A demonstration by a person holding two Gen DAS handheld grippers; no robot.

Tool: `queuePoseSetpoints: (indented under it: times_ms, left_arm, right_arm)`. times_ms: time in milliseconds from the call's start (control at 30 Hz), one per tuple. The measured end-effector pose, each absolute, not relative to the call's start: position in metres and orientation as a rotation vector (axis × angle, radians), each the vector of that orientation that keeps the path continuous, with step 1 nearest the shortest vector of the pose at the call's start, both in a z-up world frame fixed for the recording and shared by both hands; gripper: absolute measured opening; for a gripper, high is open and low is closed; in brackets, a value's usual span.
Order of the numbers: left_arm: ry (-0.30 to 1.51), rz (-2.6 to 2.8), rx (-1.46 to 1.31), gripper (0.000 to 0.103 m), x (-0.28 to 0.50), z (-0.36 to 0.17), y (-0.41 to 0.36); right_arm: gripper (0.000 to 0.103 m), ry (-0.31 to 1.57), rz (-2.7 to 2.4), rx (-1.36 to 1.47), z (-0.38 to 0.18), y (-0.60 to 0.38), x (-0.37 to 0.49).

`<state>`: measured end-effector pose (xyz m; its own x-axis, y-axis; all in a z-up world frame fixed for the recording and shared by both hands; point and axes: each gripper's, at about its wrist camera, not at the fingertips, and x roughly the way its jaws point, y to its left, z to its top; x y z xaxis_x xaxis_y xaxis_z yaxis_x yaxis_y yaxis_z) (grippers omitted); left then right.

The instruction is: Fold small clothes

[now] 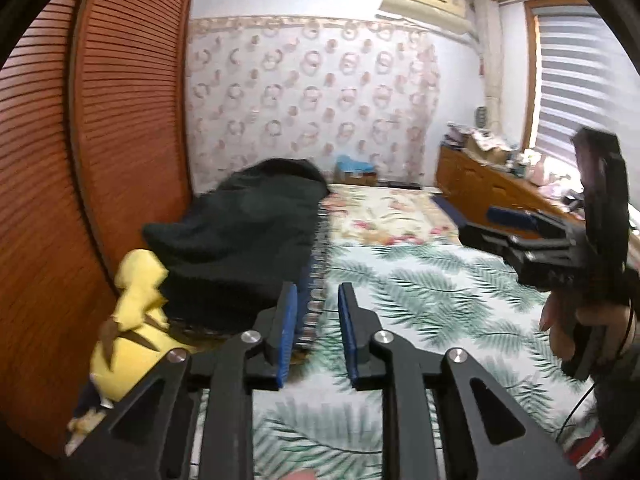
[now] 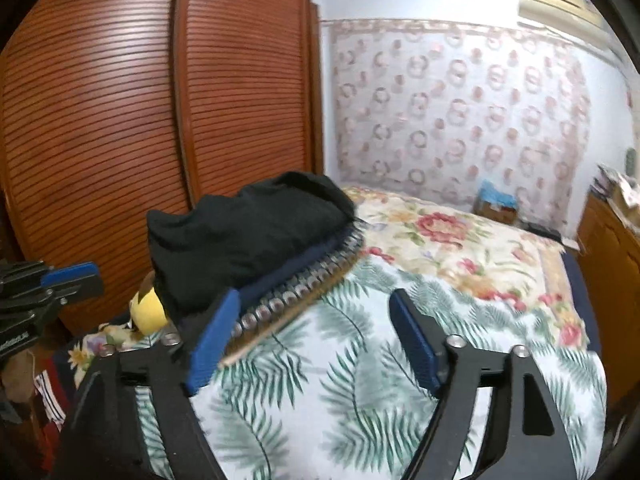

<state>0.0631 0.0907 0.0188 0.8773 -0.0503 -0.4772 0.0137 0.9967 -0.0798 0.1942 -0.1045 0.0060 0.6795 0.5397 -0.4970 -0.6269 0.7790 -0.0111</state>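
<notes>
Left gripper (image 1: 318, 300) narrowly parted, right gripper (image 2: 314, 312) wide, both empty above bare palm-print bedspread (image 2: 360, 400). Dark clothes (image 2: 240, 232), apparently folded, stack at bed's left edge beside louvred wardrobe (image 2: 120, 120).

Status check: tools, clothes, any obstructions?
Left tool and right tool open, empty. Dark clothes pile untouched on bed. Yellow plush beside pile.

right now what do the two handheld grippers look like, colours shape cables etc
Both are the same build: black angular linkage arms with triangular cut-outs and silver round pivot pins, ending in two narrow fingers faced with blue pads. That shows on the left gripper and the right gripper. In the left wrist view a hand wraps the right gripper's black handle, and a thin black cable trails below it beside a dark sleeve.
</notes>
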Motion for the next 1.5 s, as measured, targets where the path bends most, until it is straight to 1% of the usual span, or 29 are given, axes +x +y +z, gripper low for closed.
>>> queuePoseSetpoints:
  times_ms: [100, 333, 600, 1500]
  left_arm:
    - [0.494, -0.051, -0.058, 0.021, 0.067, 0.021, 0.072]
    - [0.486, -0.074, -0.050, 0.022, 0.075, 0.030, 0.035]
    - [0.469, -0.086, -0.039, 0.022, 0.077, 0.038, 0.013]
    - [0.446, -0.059, -0.049, 0.023, 0.070, 0.041, 0.019]
  right_arm:
    - [0.087, 0.483, 0.593, -0.162, 0.006, -0.134, 0.172]
    - [0.087, 0.434, 0.417, -0.110, 0.018, -0.192, 0.129]
    - [0.087, 0.386, 0.320, -0.049, 0.034, -0.238, 0.102]
    - [0.087, 0.375, 0.264, -0.033, 0.024, -0.259, 0.101]
